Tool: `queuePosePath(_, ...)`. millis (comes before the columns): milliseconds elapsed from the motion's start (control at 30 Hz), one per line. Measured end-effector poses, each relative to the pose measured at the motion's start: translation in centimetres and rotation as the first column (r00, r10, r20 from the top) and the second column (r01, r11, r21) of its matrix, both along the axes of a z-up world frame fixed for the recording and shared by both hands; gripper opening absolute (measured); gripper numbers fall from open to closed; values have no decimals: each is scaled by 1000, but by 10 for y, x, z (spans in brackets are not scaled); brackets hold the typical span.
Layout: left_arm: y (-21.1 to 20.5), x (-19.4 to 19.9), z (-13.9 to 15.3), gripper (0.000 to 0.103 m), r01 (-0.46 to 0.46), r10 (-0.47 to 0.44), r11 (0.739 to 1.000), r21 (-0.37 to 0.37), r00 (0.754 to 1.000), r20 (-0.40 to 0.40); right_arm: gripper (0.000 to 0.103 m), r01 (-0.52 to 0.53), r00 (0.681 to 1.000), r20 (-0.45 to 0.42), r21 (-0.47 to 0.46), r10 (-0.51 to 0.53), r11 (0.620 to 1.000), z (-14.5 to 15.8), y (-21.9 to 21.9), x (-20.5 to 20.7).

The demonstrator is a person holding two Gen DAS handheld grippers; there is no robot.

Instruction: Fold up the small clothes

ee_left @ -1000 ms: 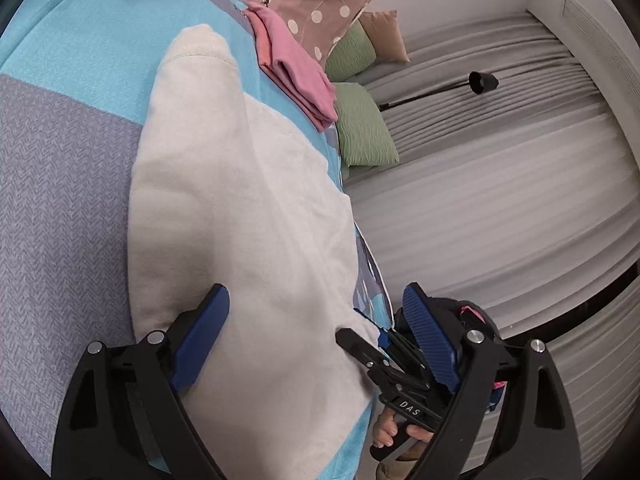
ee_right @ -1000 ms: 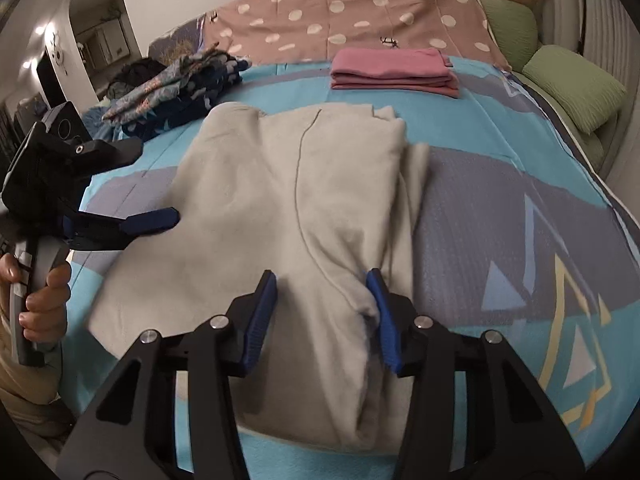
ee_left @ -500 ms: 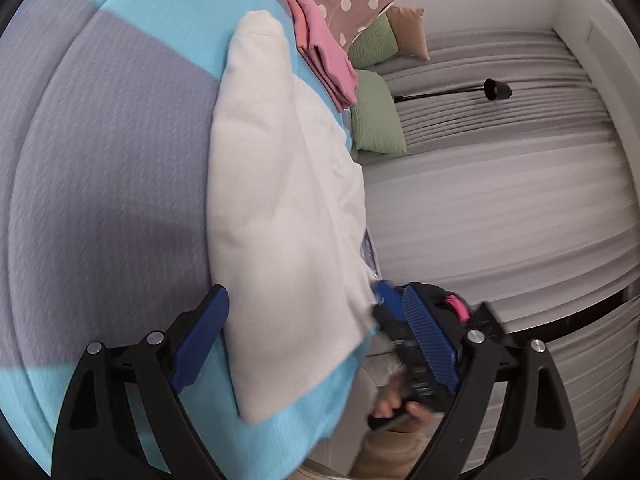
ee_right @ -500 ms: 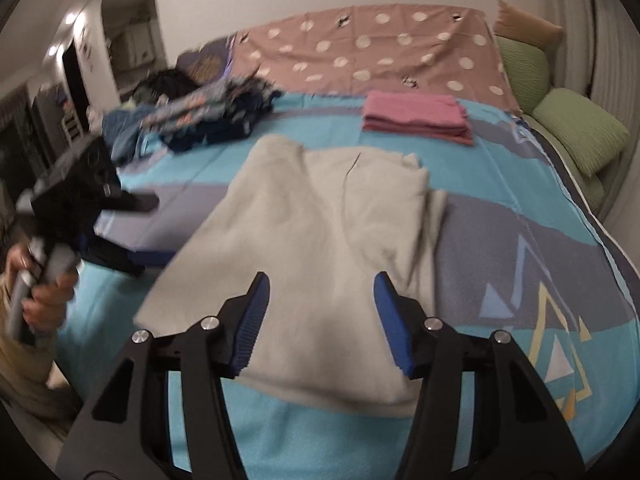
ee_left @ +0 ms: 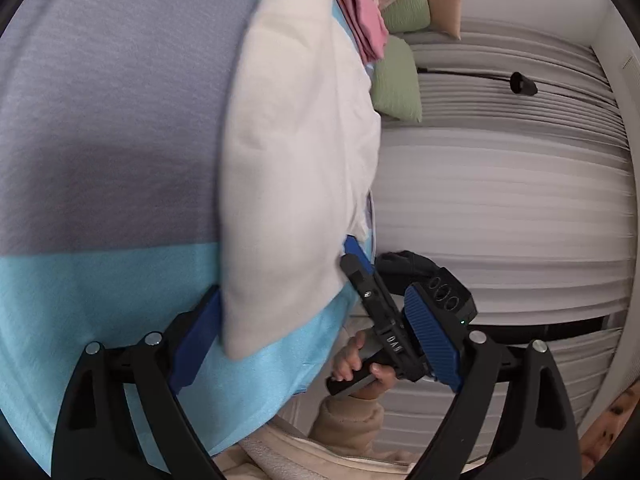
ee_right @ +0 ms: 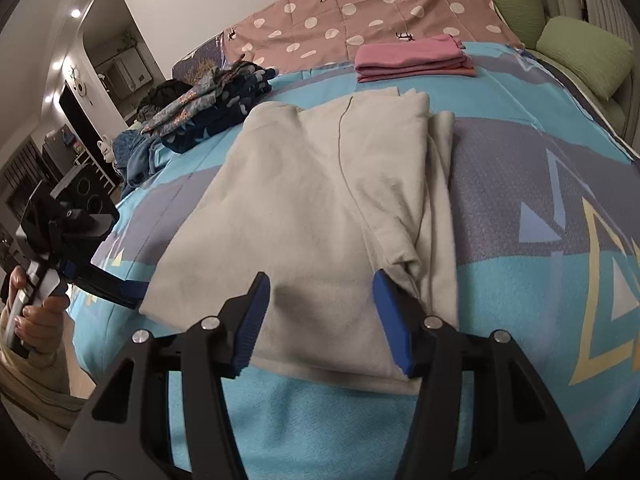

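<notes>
A cream garment (ee_right: 320,184) lies flat on the blue and grey bedspread (ee_right: 540,208), folded lengthwise. It also shows in the left wrist view (ee_left: 296,140). My right gripper (ee_right: 320,296) is open over the garment's near hem, one finger at each side of a fold. My left gripper (ee_left: 316,332) is open at the garment's near left corner; its left finger (ee_left: 200,328) sits beside that corner. It also shows in the right wrist view (ee_right: 108,284), low at the bed's edge. The right gripper also shows in the left wrist view (ee_left: 360,264).
A folded pink stack (ee_right: 412,58) lies at the far side of the bed. A pile of dark patterned clothes (ee_right: 216,100) sits at the far left. Green cushions (ee_right: 580,56) and a grey pleated curtain (ee_left: 500,200) are on the right. A polka-dot cover (ee_right: 360,8) lies at the back.
Both grippers drew back toward the near edge of the bed, then the right gripper came down onto the garment's near hem. The left gripper dropped to the garment's left corner.
</notes>
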State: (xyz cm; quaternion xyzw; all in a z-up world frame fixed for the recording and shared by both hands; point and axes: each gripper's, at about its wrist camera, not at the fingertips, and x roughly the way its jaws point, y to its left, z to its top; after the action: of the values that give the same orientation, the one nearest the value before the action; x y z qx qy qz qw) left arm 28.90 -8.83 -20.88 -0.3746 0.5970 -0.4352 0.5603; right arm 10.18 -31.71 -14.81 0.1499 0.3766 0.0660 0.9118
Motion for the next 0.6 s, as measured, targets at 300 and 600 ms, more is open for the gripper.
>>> queuePosePath(300,-33,-2,10,96,106,-108,993,44,993,40,59,5,1000,15,52,-6,999,-2,-7,-3)
queuePosePath(600,-44,-8,-12,25,66,-66,996,59,998,-11,74,-11,1000,-9,155,12,988,4,-15,-3)
